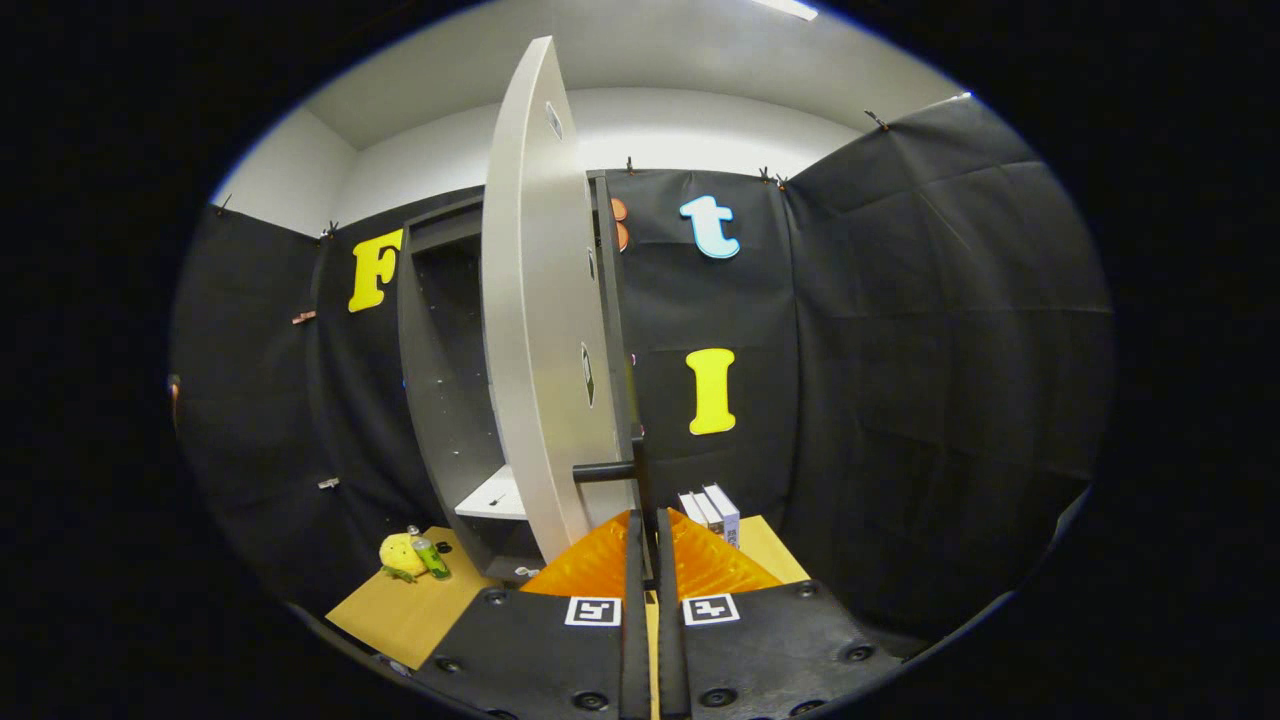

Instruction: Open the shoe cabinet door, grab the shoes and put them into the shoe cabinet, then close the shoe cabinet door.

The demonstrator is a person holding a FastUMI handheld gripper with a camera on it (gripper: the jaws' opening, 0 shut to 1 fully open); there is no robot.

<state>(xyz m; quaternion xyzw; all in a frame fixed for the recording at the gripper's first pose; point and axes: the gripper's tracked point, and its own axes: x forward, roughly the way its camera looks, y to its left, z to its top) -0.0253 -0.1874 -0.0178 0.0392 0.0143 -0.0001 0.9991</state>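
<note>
The gripper was at the shoe cabinet door, its two fingers drawn almost together with only a thin gap between them. The vertical bar of the dark door handle ran down into that gap, and both fingers appeared to press on it; the contact itself was partly hidden by the fingers.

The door, pale grey, stood swung out from the shoe cabinet and was seen nearly edge-on, just ahead of the fingers. Its inner face showed round hinge recesses. To the left of the door the dark cabinet body stood open, and a white shelf was visible low inside it. No footwear could be made out on that shelf.

The cabinet stood on a tan tabletop. A yellow plush toy lay on the table left of the cabinet, with a small green can touching or just beside it. Right of the fingers and beyond them, a row of small white boxes stood upright near the booth wall.
</note>
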